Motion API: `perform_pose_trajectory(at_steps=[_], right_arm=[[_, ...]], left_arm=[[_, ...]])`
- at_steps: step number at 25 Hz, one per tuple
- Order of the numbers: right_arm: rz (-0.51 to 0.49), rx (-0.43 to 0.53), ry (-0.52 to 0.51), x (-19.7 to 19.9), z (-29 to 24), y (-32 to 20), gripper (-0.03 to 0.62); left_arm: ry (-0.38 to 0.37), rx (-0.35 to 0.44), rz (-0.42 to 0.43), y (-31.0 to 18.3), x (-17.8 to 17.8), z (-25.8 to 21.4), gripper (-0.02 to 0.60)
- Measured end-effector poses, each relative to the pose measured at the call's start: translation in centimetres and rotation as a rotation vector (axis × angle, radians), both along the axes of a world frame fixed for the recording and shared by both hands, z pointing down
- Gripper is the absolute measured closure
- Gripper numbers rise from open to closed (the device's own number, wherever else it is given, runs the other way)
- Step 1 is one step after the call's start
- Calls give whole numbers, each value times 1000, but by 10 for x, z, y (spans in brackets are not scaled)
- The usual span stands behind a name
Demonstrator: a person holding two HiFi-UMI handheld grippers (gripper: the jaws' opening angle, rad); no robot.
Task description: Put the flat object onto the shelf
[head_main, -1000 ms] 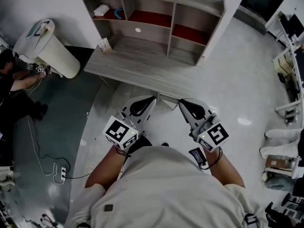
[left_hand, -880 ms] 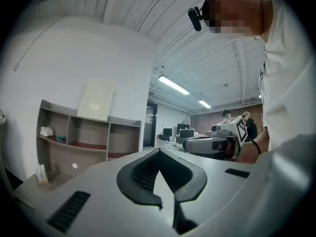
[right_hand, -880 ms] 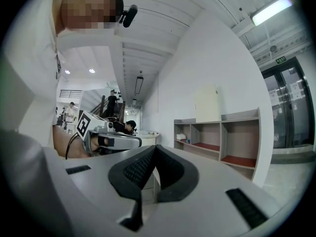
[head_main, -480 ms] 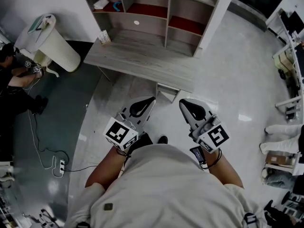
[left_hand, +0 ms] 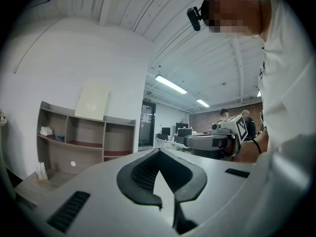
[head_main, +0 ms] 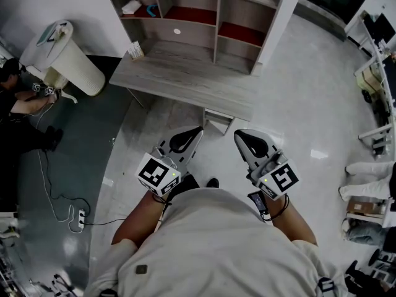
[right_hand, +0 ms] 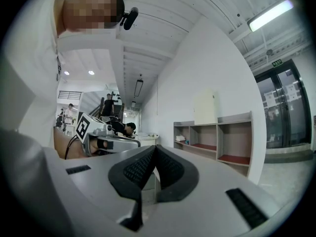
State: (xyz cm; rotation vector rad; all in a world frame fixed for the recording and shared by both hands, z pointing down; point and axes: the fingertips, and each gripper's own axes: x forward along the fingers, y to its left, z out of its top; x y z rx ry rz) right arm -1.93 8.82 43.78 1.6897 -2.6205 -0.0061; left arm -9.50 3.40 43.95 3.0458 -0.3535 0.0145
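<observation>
Flat object atop shelf — fingers distant, shut

I look down on a glossy pale floor that gives way to a darker grey-green patch on the left, where a power strip lies. A grey wooden desk stands against the white wall and carries a shelf unit with red-lined compartments. A white ribbed cylinder stands beside it. Strip lights glow overhead, and a glass door stands right of the shelves.
</observation>
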Motion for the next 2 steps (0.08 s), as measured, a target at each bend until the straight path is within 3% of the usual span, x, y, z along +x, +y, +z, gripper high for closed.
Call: perform_pose_trajectory(at_steps=[2], right_arm=[[5,-1,0,2,-1,-1,575]], left_arm=[[0,-2,5,0,1,1,566]])
